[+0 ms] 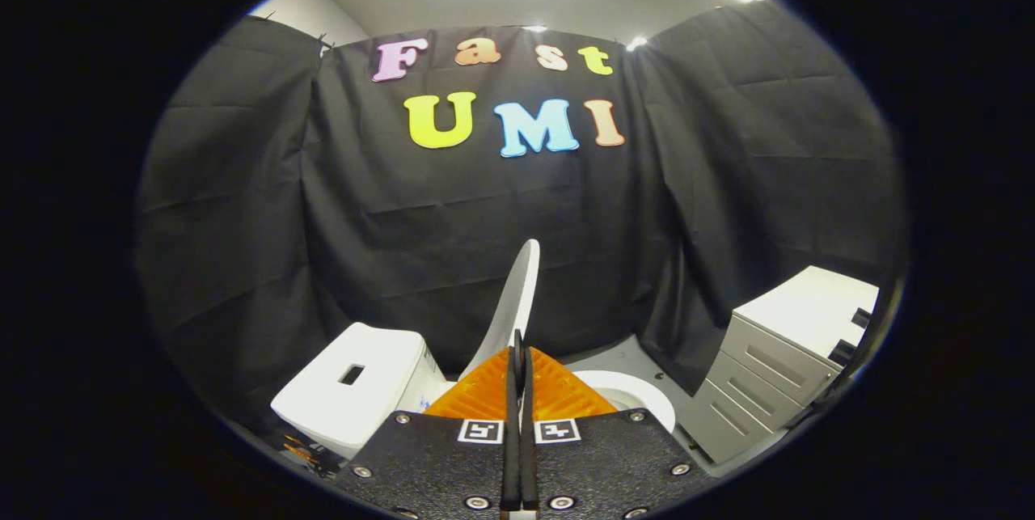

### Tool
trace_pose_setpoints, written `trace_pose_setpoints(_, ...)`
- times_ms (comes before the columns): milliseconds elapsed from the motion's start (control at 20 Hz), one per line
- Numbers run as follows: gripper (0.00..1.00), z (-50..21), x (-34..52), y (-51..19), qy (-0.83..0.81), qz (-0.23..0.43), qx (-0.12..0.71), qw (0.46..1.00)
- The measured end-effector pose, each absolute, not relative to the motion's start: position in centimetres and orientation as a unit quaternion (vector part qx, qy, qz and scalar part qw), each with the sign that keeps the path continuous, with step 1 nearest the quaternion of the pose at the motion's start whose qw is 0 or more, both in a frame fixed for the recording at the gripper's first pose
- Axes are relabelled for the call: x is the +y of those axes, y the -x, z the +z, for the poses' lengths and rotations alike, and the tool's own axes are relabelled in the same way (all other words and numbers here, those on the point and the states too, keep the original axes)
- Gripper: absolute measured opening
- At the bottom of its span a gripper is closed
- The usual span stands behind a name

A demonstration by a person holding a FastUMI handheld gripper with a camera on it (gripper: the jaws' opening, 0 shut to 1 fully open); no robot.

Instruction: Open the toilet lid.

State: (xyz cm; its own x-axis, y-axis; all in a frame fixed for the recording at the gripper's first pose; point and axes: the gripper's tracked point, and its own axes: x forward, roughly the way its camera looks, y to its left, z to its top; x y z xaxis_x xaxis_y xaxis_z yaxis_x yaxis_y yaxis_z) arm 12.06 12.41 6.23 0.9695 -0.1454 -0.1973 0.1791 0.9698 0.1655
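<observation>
The white toilet lid stands raised and seen edge-on, rising just beyond my fingertips between the tank and the bowl. Its lower part is hidden behind my fingers. The white seat rim curves out to the right of the fingers. My gripper is shut, the two fingers pressed together with only a thin line between them. I cannot see anything held between them, and whether the tips touch the lid is hidden.
A grey drawer cabinet with a white top stands to the right of the toilet. Black cloth walls close the booth behind and on both sides. A strip of pale floor shows beyond the bowl.
</observation>
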Motion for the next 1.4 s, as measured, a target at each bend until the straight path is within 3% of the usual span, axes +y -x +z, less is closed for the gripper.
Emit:
trace_pose_setpoints(500,0.00,9.0,20.0,-12.8,-0.025,-0.043,0.062,0.997)
trace_pose_setpoints(1400,0.00,9.7,34.4,-14.3,0.045,0.094,0.029,0.994)
